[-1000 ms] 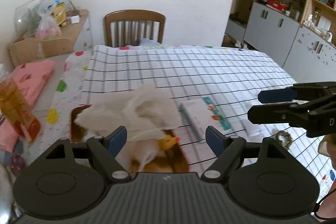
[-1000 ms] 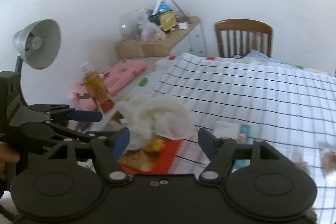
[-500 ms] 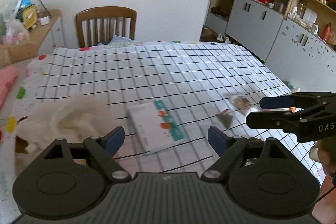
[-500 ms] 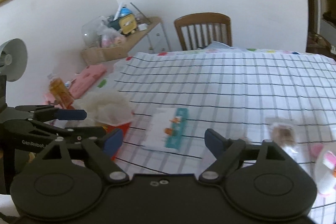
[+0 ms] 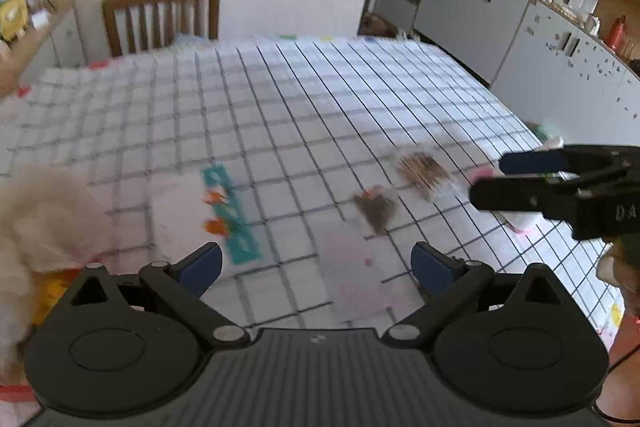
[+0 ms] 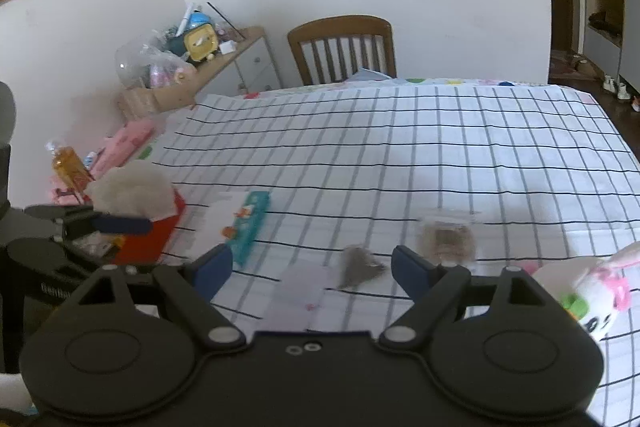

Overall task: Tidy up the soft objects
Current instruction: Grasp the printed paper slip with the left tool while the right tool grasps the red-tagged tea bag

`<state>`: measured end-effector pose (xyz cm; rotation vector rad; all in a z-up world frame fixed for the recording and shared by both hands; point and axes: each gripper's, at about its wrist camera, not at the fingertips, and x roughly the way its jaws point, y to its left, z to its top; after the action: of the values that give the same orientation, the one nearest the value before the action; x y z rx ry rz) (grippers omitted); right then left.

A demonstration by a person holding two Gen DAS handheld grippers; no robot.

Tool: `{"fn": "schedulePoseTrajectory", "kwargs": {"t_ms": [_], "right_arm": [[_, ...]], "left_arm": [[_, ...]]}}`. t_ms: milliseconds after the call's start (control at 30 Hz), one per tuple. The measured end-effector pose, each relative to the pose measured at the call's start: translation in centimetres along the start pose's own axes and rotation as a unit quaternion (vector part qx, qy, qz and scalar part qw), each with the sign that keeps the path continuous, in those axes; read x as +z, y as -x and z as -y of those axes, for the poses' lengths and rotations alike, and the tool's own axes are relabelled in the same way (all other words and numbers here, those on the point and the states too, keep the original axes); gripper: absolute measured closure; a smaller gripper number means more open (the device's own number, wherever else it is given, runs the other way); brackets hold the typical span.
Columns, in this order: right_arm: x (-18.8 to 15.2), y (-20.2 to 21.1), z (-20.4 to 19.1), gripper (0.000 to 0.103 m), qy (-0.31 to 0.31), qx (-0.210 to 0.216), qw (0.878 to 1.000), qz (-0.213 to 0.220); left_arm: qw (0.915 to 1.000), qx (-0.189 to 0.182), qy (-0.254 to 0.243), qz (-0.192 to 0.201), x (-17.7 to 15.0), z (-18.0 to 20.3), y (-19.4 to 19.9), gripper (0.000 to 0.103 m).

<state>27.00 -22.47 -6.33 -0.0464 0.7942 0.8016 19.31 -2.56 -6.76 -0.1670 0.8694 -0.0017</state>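
Observation:
A white fluffy cloth (image 6: 132,189) lies heaped in a red box (image 6: 154,237) at the table's left; it also shows in the left wrist view (image 5: 44,215). A white tissue pack with a teal stripe (image 6: 240,227) lies beside the box. A small grey soft piece (image 6: 358,267), a clear bag of brown stuff (image 6: 444,239) and a white and pink plush toy (image 6: 592,291) lie to the right. My left gripper (image 5: 316,265) is open and empty above the tissue pack (image 5: 200,215). My right gripper (image 6: 312,267) is open and empty above the grey piece.
A checked cloth covers the table (image 6: 400,147). A wooden chair (image 6: 344,49) stands at the far edge. A cluttered sideboard (image 6: 192,75), a pink bundle (image 6: 124,147) and an orange bottle (image 6: 70,167) are at the left. Grey cabinets (image 5: 520,23) stand to the right.
Both grippers have swung right, away from the red box and the white cloth, towards the tissue pack, the grey piece and the plush toy. Both stay open.

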Motion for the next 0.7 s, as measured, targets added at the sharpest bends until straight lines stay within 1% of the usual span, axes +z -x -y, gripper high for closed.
{"fn": "schedulePoseTrajectory", "kwargs": {"t_ms": [67,167,300,367,467,567,667,700], "right_arm": [[0.3,-0.7,0.9,0.017,-0.004,-0.002,1.000,-0.009],[0.5,-1.7,1.9,0.018,-0.009,0.001,1.000,-0.022],[1.0,-3.3,2.6,0.021,-0.016,0.009,0.999,-0.038],[1.1,-4.1,2.7,0.021,-0.011,0.012,0.999,-0.045],[1.1,-5.5,2.8,0.024,-0.001,0.015,0.998,-0.059],[1.1,-6.7,3.0,0.027,0.005,0.019,0.997,-0.070],[1.2,-8.1,3.2,0.029,0.008,0.027,0.996,-0.086],[1.2,-8.7,3.1,0.032,0.011,0.025,0.995,-0.092]], "left_arm": [[1.0000,0.003,0.006,0.000,-0.1,0.4,-1.0,0.002],[0.9999,-0.002,0.016,-0.006,-0.2,1.3,-2.6,0.002],[0.9999,0.013,-0.004,-0.004,-0.6,3.1,-4.4,0.002],[0.9998,0.013,-0.017,-0.004,-0.9,3.6,-5.1,0.002],[0.9993,0.023,-0.026,-0.011,-1.2,4.3,-6.3,0.002],[0.9992,0.031,-0.023,-0.012,-1.4,4.7,-7.1,0.002],[0.9988,0.045,-0.006,-0.018,-1.6,4.7,-8.3,0.002],[0.9986,0.048,-0.001,-0.020,-1.6,4.6,-8.7,0.002]]}}
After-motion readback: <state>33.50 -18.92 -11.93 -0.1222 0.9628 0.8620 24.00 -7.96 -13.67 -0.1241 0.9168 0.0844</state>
